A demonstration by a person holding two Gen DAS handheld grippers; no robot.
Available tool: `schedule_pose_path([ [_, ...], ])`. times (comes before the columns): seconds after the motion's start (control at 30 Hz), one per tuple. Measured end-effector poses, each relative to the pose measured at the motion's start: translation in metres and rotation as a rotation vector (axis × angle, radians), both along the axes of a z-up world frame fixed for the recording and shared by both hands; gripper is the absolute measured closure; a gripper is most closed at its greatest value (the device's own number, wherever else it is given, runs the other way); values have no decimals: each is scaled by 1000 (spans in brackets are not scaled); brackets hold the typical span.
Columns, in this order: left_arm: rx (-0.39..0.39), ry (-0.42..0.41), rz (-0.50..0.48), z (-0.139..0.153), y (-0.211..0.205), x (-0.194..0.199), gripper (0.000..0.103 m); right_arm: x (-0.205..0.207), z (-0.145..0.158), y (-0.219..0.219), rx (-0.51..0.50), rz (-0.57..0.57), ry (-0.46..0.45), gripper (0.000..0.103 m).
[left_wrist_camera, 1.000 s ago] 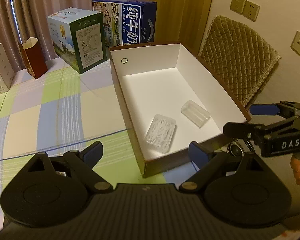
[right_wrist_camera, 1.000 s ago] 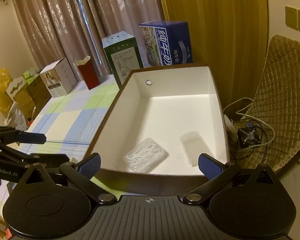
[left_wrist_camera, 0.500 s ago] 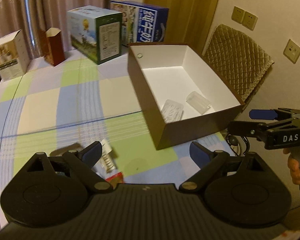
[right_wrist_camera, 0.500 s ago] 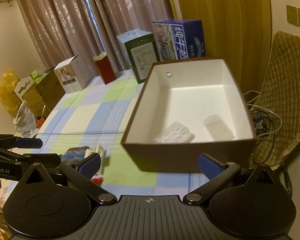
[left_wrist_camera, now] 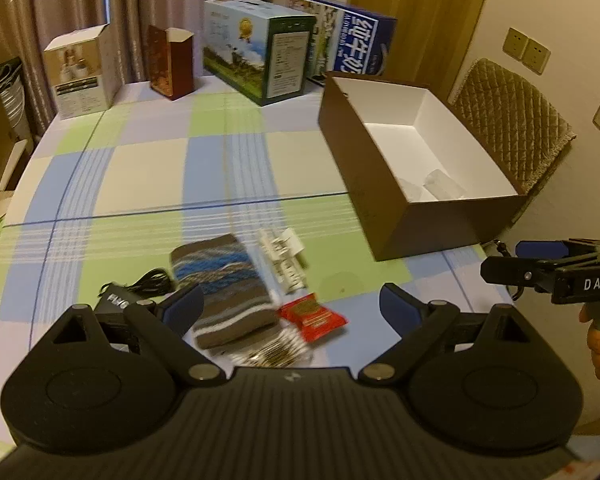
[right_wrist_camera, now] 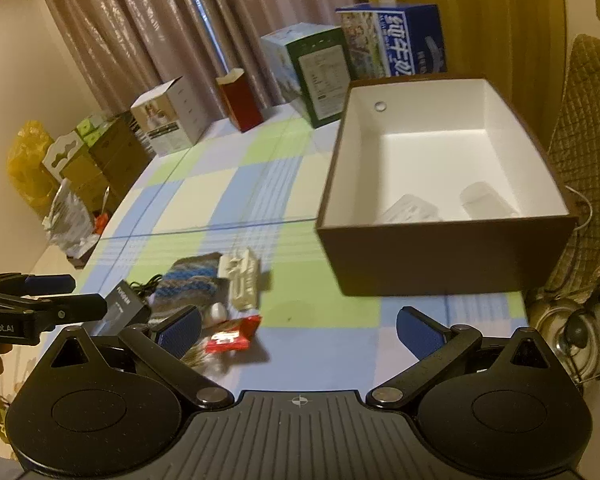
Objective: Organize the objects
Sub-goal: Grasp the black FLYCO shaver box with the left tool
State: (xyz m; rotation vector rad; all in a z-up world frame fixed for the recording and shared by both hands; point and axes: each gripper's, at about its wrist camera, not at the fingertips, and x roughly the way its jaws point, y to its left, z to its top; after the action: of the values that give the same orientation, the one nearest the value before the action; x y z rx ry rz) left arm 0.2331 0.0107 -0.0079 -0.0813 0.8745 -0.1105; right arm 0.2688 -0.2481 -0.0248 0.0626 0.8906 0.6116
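Note:
A brown box with a white inside [left_wrist_camera: 440, 216] [right_wrist_camera: 440, 264] stands at the table's right and holds two clear plastic items [right_wrist_camera: 484, 200]. Near the front lie a striped knitted pouch [left_wrist_camera: 224, 284] [right_wrist_camera: 188, 284], a white packet [left_wrist_camera: 284, 264] [right_wrist_camera: 242, 280], a red snack packet [left_wrist_camera: 312, 316] [right_wrist_camera: 232, 336], a black charger with cable [left_wrist_camera: 118, 300] [right_wrist_camera: 126, 304] and a clear bag of swabs [left_wrist_camera: 272, 354]. My left gripper [left_wrist_camera: 290, 306] is open and empty, raised above these items. My right gripper [right_wrist_camera: 298, 330] is open and empty, in front of the box.
Cartons stand along the table's far edge: a white box [left_wrist_camera: 82, 72], a dark red box [left_wrist_camera: 170, 62], a green milk carton [left_wrist_camera: 260, 48] and a blue one [left_wrist_camera: 340, 40]. A quilted chair [left_wrist_camera: 512, 120] stands right of the table. Bags and boxes [right_wrist_camera: 80, 168] lie left.
Both grippers have pulled back and up from over the box. The loose items at the front of the table have come into view. Both stay open.

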Motion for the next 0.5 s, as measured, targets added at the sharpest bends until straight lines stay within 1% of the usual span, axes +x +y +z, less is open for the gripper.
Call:
schedule_pose_path([
  [0.23,35,28,25,-15,33,-17,10,-11,-14,21,-10,13,34,2],
  [0.5,70,97,102,-39,84,-36,10,-18,-33,49,-32,26,87,2],
])
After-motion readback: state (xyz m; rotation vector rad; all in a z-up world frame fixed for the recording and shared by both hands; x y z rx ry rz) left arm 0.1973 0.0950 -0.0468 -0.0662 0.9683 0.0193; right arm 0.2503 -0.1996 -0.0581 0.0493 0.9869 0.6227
